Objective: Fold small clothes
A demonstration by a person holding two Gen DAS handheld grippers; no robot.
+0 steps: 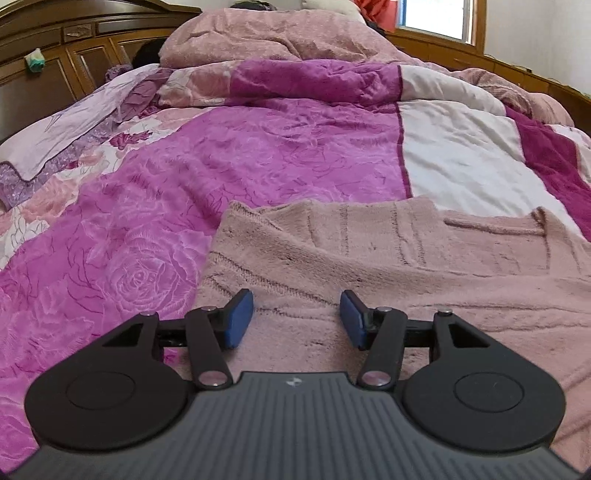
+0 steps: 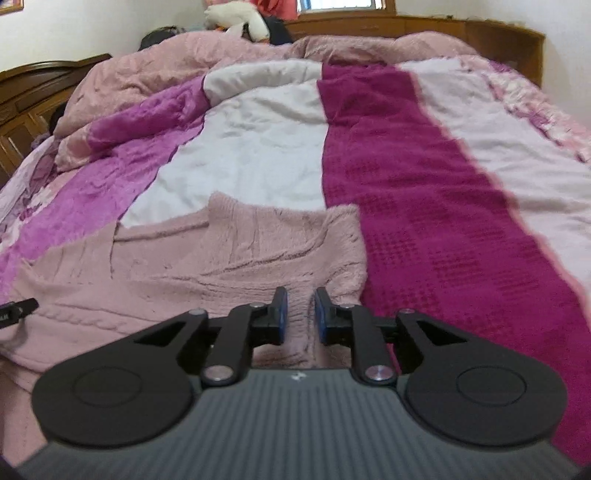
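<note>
A fuzzy pale pink knitted garment [image 1: 388, 258] lies spread flat on the bed, partly folded, with a sleeve or flap laid across its top. My left gripper [image 1: 297, 317] is open wide and empty, low over the garment's near left part. In the right wrist view the same garment [image 2: 229, 251] lies to the left and centre. My right gripper [image 2: 300, 314] hovers over its near right edge, jaws partly open with a narrow gap, holding nothing. A bit of the left gripper [image 2: 16, 310] shows at the left edge of the right wrist view.
The bed is covered by a patchwork blanket [image 1: 258, 155] in magenta, white and dark pink [image 2: 424, 192]. A bunched pink duvet [image 1: 266, 33] lies at the far end. A wooden headboard [image 1: 55, 55] stands at the left, and a window [image 1: 436, 18] at the back.
</note>
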